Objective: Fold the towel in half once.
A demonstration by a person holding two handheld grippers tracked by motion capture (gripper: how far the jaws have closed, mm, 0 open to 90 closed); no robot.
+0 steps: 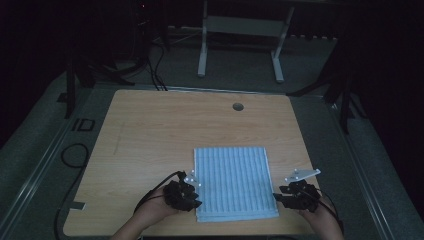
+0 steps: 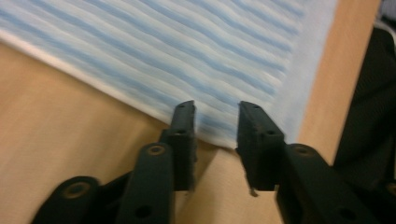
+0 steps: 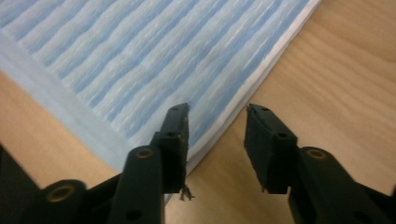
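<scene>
While the folded blue-striped cloth (image 1: 234, 182) lies flat on the desk (image 1: 150, 135), near edge, left tongs (image 2: 215, 122) and right tongs (image 3: 217, 123) stand parted at its near corners, gripping nothing.

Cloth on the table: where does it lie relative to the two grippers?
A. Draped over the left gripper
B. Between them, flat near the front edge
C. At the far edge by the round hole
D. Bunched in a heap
B: the striped blue cloth lies flat between the left gripper and right gripper.

Dim, dark-edged high view; both gripper views brighter, softly blurred up close
</scene>
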